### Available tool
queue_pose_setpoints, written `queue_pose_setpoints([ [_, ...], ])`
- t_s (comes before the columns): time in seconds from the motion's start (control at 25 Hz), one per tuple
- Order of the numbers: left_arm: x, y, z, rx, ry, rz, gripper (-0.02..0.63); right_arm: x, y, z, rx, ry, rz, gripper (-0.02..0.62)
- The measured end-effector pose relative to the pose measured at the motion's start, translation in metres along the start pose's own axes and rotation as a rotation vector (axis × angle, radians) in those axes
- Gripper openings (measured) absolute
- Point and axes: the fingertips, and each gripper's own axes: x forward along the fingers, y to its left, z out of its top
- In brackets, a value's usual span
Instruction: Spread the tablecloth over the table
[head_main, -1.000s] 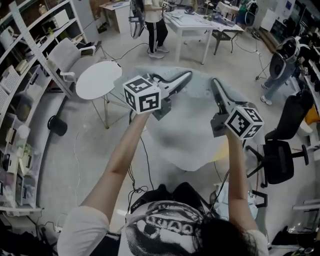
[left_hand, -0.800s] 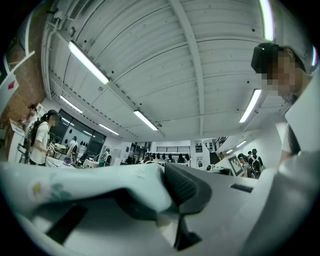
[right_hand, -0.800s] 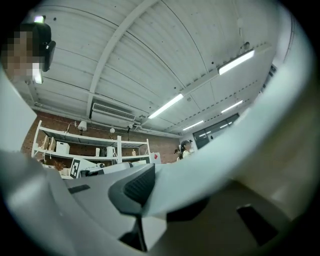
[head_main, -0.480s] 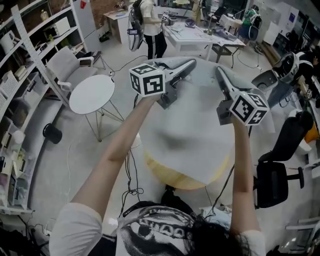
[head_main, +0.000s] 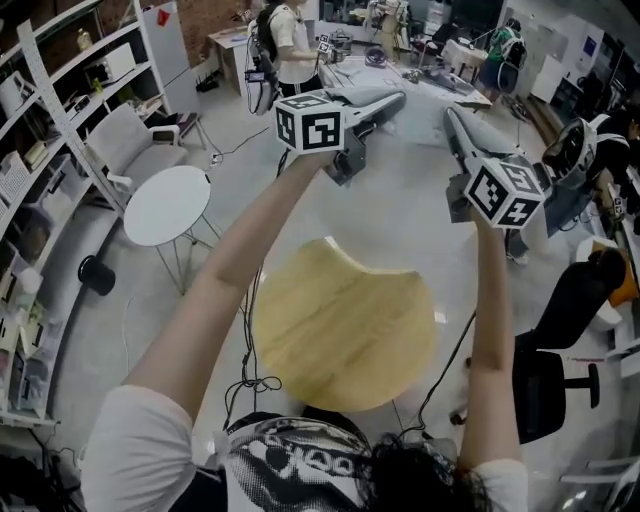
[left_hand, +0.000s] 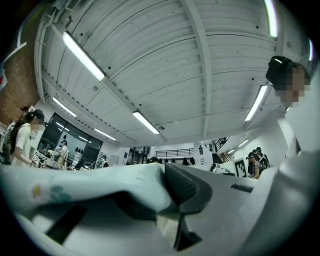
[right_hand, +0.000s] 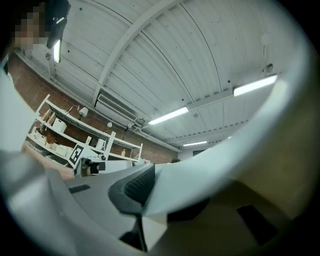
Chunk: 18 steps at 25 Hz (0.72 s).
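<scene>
A round wooden table (head_main: 340, 325) stands below me with most of its top bare. A pale grey tablecloth (head_main: 405, 205) hangs in the air beyond it, and its lower edge lies over the table's far rim. My left gripper (head_main: 393, 101) is raised at the upper middle, shut on one part of the cloth's upper edge. To its right, my right gripper (head_main: 452, 116) is shut on another part. In the left gripper view the cloth (left_hand: 95, 192) drapes over the jaws of the left gripper (left_hand: 167, 175). The right gripper view shows the cloth (right_hand: 215, 175) pinched by the right gripper (right_hand: 150, 177).
A small white round table (head_main: 165, 205) and a grey armchair (head_main: 130, 130) stand to the left, with shelves (head_main: 50, 150) behind them. A black office chair (head_main: 545, 385) is at the right. Cables (head_main: 250, 380) lie on the floor. A person (head_main: 285, 45) stands by white desks at the back.
Both grippers have risen and moved away from me with the cloth. The cloth has lifted off the table, baring the wooden top it covered before.
</scene>
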Motion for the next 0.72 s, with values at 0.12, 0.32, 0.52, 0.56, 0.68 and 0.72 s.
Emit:
queue_pose_setpoints([
  [0.12,0.022,0.007,0.003,0.013,-0.009,-0.024,0.054,0.003,-0.019,0.007,-0.041,-0.014,-0.014,0.068],
  [0.32,0.025,0.010,-0.015,-0.012,0.009,-0.047,0.055,-0.001,-0.024,-0.008,-0.047,0.004,-0.033,0.069],
  [0.52,-0.005,0.011,-0.067,-0.123,0.060,-0.043,0.055,-0.015,-0.004,-0.061,-0.006,0.096,-0.036,0.072],
  [0.56,-0.013,0.009,-0.079,-0.145,0.071,-0.038,0.057,-0.019,0.002,-0.072,0.003,0.116,-0.035,0.074],
  [0.68,-0.038,-0.002,-0.113,-0.205,0.110,-0.025,0.058,-0.040,0.023,-0.104,0.017,0.176,-0.039,0.075],
  [0.72,-0.047,-0.007,-0.124,-0.224,0.123,-0.024,0.058,-0.048,0.031,-0.113,0.024,0.193,-0.042,0.075],
])
